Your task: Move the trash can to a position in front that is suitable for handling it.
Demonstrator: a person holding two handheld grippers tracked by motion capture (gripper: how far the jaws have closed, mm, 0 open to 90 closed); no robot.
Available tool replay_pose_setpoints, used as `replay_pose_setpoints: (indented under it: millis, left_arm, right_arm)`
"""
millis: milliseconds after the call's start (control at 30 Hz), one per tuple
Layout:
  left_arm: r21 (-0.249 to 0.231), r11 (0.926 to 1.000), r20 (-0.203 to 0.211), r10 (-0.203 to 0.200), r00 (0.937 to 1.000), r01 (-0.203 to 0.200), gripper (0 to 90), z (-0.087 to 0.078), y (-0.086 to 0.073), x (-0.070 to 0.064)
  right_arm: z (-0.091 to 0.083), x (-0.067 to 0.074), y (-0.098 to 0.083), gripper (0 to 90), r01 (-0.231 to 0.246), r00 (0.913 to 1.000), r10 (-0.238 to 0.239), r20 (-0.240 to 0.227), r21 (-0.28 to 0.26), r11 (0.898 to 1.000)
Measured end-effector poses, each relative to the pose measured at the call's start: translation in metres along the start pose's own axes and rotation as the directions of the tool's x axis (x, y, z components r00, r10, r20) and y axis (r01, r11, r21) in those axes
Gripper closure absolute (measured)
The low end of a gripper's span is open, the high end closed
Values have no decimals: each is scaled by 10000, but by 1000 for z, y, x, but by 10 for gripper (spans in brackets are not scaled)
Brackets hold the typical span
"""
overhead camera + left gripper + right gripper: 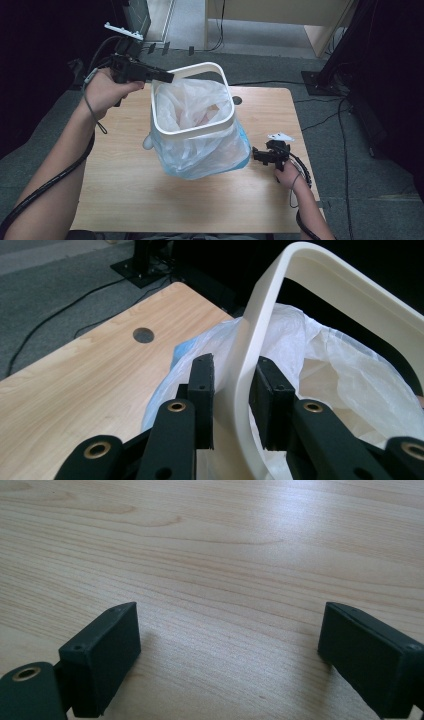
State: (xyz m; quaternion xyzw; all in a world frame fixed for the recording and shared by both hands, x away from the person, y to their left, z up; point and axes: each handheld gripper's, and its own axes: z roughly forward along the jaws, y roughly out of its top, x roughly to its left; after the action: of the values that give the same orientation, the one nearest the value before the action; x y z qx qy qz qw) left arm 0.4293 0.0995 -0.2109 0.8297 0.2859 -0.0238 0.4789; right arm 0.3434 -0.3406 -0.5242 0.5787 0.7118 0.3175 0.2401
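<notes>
A white rounded-square bin rim [192,131] stands tilted over the middle of the wooden table [150,200], with a translucent plastic bag [200,100] lining it and bulging out below, bluish at the bottom. My left gripper [167,77] reaches in from the upper left and is shut on the far left part of the rim. In the left gripper view the two pads press either side of the rim [320,270], with the bag [340,370] behind. My right gripper [255,154] sits low at the bag's right, open; its jaws [230,625] frame bare tabletop [225,540].
A round cable hole [237,100] lies in the table behind the bin, also seen in the left gripper view [143,335]. Cables and a black stand base [315,80] lie on the grey carpet to the right. Light wooden furniture [280,15] stands at the back.
</notes>
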Motion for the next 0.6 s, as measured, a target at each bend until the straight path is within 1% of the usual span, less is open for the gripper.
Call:
replay_pose_setpoints:
  millis: [67,133,267,333,400,533,600]
  left_arm:
    - [-86,10000,6,-15,10000,16,740,-6,0,1]
    - [2,10000,-36,-22,10000,22,752,-9,-1,2]
    - [184,9995,-122,263,9996,-261,753,-8,-3,0]
    - [124,9996,-86,269,9996,-268,757,-9,-5,0]
    - [106,9997,75,230,9997,-231,761,-11,-7,2]
    - [2,9993,113,360,9993,-361,765,-14,-10,4]
    - [8,9991,25,421,9991,-421,766,-17,-11,5]
  right_arm:
    - [0,0,0,97,-5,10000,5,0,0,10000]
    - [0,0,0,97,-4,10000,4,1,0,10000]
    - [0,0,0,96,-7,10000,7,-1,1,10000]
    - [0,0,0,97,-5,10000,5,-2,2,10000]
    - [0,0,0,97,1,10000,-1,-4,1,10000]
    - [0,0,0,97,-4,10000,4,-3,1,10000]
    - [0,0,0,97,-5,10000,5,0,3,10000]
